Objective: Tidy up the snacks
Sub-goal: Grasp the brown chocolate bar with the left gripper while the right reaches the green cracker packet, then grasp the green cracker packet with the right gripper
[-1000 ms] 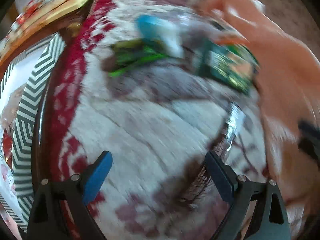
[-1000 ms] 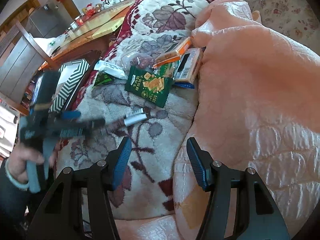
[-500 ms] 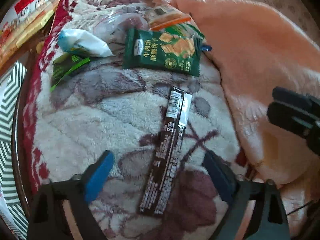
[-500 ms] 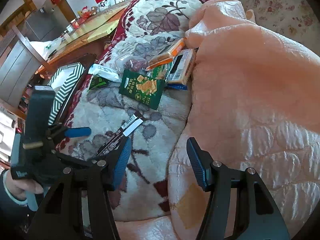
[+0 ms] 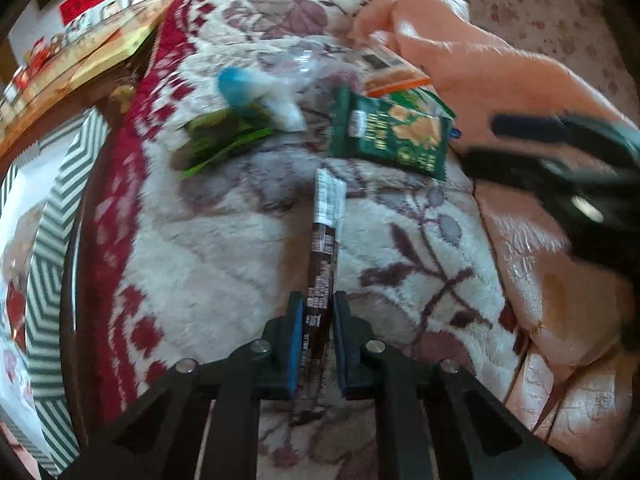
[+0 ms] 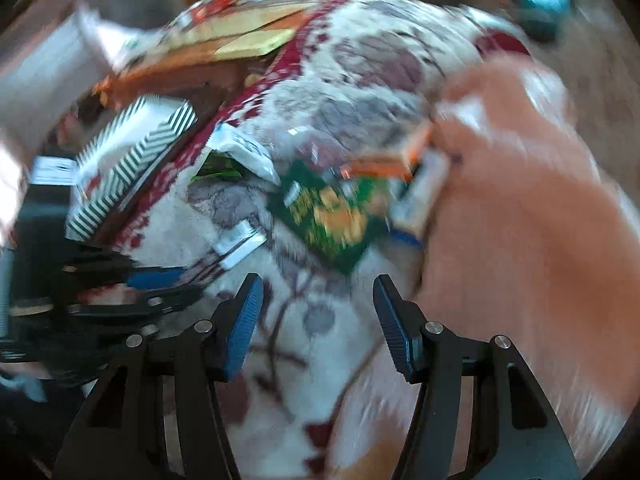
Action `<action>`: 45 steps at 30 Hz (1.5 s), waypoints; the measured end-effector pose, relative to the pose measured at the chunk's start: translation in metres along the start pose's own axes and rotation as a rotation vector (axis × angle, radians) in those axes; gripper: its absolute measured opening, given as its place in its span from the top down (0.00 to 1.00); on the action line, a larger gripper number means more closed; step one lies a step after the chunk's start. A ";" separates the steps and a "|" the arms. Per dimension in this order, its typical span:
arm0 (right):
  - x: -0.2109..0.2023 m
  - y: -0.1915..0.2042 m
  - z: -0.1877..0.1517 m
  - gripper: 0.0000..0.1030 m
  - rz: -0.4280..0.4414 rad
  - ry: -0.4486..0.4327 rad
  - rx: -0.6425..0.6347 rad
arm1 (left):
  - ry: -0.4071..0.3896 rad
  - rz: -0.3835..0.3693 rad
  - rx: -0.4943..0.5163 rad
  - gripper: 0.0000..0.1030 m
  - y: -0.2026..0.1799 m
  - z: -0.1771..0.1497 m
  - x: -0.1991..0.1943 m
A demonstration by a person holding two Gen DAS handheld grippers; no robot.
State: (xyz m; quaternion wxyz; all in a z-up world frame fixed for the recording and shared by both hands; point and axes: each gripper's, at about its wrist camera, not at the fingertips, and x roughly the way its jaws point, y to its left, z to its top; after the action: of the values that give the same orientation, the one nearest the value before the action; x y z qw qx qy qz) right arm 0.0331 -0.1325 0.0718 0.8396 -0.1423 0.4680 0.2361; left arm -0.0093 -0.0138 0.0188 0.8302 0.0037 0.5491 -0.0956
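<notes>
Floral blanket (image 5: 224, 248) carries scattered snacks. Left gripper (image 5: 316, 320) pinches the brown snack stick (image 5: 322, 240). Right gripper (image 6: 318, 312) spread, holding nothing.

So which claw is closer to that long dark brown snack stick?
Left. The left claw is shut on the brown snack stick, gripping its near end. The right claw is open and apart from it, off to the stick's right over the floral blanket.
</notes>
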 end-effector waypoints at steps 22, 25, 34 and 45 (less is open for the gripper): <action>0.071 0.037 0.033 0.44 -0.129 0.171 -0.582 | 0.033 0.025 -0.109 0.30 0.017 0.001 0.014; 0.080 0.042 0.030 0.48 -0.118 0.196 -0.612 | 0.027 0.032 -0.107 0.30 0.018 -0.001 0.015; 0.069 0.027 0.034 0.58 -0.018 0.197 -0.393 | -0.007 0.034 -0.133 0.78 0.037 -0.009 0.003; 0.033 0.033 0.013 0.58 0.138 0.106 -0.148 | -0.077 0.007 -0.205 0.78 0.060 -0.025 -0.033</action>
State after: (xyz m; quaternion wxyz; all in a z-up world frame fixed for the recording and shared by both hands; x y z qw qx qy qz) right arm 0.0398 -0.0898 0.0494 0.7827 -0.1836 0.5017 0.3194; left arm -0.0346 0.0530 0.0329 0.8470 -0.0828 0.5238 -0.0362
